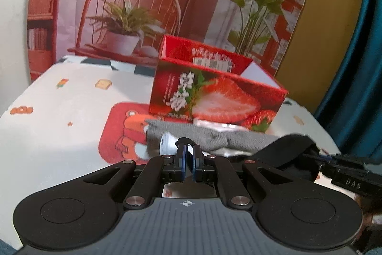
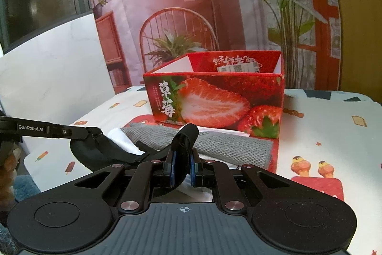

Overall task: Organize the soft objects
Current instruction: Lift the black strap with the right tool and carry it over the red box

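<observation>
Both tongs point slightly downward. The left tongs (image 1: 188,147) are closed, pinching the end of a black strap (image 1: 290,147). The right tongs (image 2: 183,159) are clamped on the strap's other end, held level beside them.

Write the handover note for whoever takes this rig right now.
Left claw: shut on one end of the black fabric piece.
Right claw: shut on the other end, which sticks up between its fingers.
Grey towel lies on the table, in front of the open strawberry box, with white fabric beside it.
Done: black piece gripped at both ends.
Left: black piece, towel and white fabric all remain outside the box.
</observation>
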Motion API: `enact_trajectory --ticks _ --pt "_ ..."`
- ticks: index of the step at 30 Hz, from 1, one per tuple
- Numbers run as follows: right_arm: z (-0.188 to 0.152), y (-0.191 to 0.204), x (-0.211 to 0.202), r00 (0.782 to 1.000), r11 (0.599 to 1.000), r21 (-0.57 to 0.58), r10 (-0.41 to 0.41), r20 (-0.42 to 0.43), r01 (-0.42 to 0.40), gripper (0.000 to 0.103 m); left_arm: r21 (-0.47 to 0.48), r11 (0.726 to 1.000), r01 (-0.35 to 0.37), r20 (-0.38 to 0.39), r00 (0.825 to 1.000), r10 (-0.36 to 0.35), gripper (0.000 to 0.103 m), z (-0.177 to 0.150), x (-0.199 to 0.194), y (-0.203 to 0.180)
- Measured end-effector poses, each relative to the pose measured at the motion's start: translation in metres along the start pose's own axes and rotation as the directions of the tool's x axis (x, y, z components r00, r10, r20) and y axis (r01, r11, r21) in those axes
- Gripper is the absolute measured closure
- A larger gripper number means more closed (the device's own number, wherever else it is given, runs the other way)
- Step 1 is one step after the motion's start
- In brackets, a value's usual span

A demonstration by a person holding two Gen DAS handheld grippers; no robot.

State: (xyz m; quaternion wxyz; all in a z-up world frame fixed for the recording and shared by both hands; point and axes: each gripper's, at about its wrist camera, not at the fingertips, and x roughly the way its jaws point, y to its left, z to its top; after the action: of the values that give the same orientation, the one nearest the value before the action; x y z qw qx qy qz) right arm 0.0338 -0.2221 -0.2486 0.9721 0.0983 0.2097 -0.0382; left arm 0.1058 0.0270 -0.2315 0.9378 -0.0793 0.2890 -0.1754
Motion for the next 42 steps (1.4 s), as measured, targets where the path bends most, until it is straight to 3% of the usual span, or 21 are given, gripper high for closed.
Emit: enact_trajectory --ticks 5,11,16,22,32,37,42 --pt "0.002 0.001 0.000 1.000 1.000 -0.017 -0.004 0.008 0.004 0.092 0.031 0.999 0.006 0.078 0.997 -0.009 0.097 0.012 -0.012 -0.007" --pt "0.006 0.003 0.007 1.000 0.999 -0.035 -0.014 0.004 0.014 0.092 0.032 0.999 -0.003 0.080 0.997 0.001 0.097 0.020 0.002 -0.009" --pt "0.020 -0.002 0.014 1.000 1.000 -0.028 -0.010 0.018 0.011 0.092 0.057 0.998 -0.011 0.127 0.992 0.004 0.097 0.042 0.009 -0.012" --pt "0.055 -0.011 0.026 0.997 0.999 -0.030 -0.018 0.073 0.020 0.092 0.131 0.991 -0.032 0.207 0.978 0.004 0.097 0.080 0.023 -0.028" --pt "0.126 -0.035 0.073 0.987 0.993 -0.083 -0.065 0.147 0.078 0.092 0.127 0.989 -0.080 0.299 0.954 0.039 0.097 0.144 0.078 -0.048" --pt "0.154 -0.049 0.115 0.985 0.988 -0.098 -0.102 0.142 0.116 0.092 0.085 0.991 -0.100 0.255 0.964 0.076 0.097 0.165 0.122 -0.040" --pt "0.163 -0.069 0.158 0.989 0.990 -0.051 -0.126 0.081 0.130 0.093 0.068 0.992 -0.103 0.139 0.986 0.093 0.097 0.169 0.168 -0.027"
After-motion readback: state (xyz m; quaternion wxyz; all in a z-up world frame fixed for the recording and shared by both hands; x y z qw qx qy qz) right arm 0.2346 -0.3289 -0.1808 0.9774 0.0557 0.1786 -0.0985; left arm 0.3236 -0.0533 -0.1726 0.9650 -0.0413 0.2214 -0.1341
